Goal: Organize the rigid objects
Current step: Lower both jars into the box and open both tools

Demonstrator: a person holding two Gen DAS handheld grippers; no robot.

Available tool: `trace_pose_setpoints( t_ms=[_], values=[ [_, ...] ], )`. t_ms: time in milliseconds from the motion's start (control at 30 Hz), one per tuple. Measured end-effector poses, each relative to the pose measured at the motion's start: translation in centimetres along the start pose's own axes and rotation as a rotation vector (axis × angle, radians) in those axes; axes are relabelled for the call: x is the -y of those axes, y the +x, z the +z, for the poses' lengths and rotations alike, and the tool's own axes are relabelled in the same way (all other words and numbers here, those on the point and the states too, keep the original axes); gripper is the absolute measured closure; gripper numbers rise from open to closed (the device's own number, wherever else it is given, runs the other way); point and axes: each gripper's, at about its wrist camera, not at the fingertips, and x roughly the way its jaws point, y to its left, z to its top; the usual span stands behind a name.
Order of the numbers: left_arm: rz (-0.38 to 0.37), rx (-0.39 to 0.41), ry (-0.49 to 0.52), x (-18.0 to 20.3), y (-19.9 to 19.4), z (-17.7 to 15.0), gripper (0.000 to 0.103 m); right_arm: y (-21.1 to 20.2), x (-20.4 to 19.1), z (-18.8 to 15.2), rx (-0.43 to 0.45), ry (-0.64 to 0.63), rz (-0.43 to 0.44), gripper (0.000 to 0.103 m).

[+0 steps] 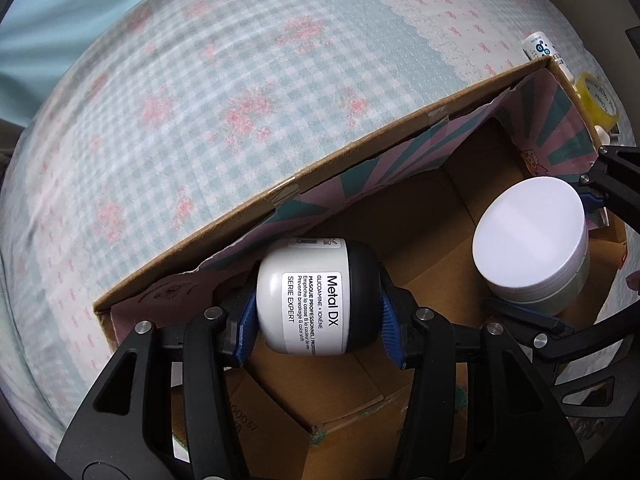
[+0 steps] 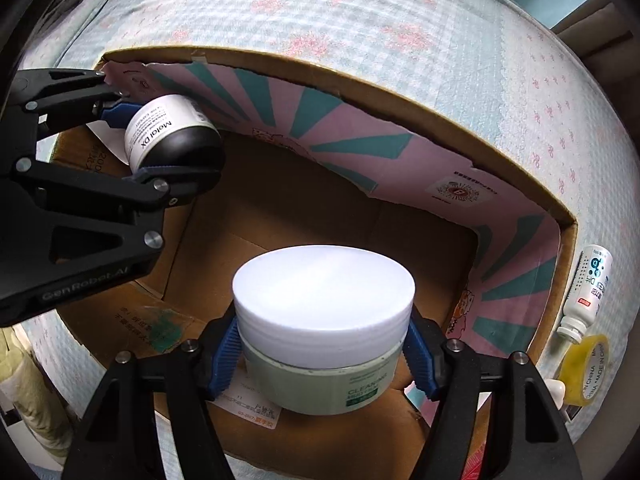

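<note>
An open cardboard box with a pink and teal lining lies on a checked bedspread. Inside it, at the left end, my left gripper is shut on a white Metal DX jar with a black lid. The jar lies on its side, one blue pad on its base and the other on its lid. From the right wrist view the same jar hangs just above the box floor. My right gripper is shut on a pale green cleansing jar with a wide white lid, upright low in the box.
Outside the box's right wall lie a small white bottle and a yellow tape roll on the bedspread. The brown box floor between the two jars is bare. The box walls rise around both grippers.
</note>
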Motion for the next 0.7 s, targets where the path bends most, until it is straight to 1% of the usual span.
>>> trace_pose_setpoints(
  t_ms=[67, 100, 133, 200, 233, 433, 567, 700],
  values=[
    [0.001, 0.033, 0.009, 0.2, -0.9, 0.1, 0.013, -0.2, 0.4, -0.3, 0.019, 0.023, 0.011, 0.035],
    [-0.016, 0.056, 0.007, 0.2, -1.4, 0.2, 0.001, -0.4, 0.6, -0.4, 0.024, 0.037, 0.027, 0.011],
    [-0.038, 0.062, 0.000, 0.2, -1.8, 0.2, 0.000, -0.5, 0.8, -0.6, 0.023, 0.051, 0.055, 0.000],
    [-0.026, 0.071, 0.003, 0.5, -2.2, 0.3, 0.000, -1.3, 1.1, -0.9, 0.049, 0.069, 0.093, 0.000],
    [-0.019, 0.072, 0.010, 0.6, -2.3, 0.4, 0.000, -1.7, 1.2, -1.2, 0.058, 0.067, 0.089, 0.000],
    [-0.029, 0.069, 0.007, 0.9, -3.0, -0.1, 0.000, -4.1, 1.1, -2.3, 0.074, 0.035, 0.048, 0.000],
    [-0.034, 0.074, -0.006, 0.6, -4.1, -0.6, 0.000, -5.5, 1.1, -2.8, 0.069, 0.028, -0.013, 0.000],
    [-0.023, 0.085, -0.033, -0.1, -5.8, -1.2, 0.000, -7.5, 1.2, -3.2, 0.071, 0.043, -0.023, 0.000]
  ],
)
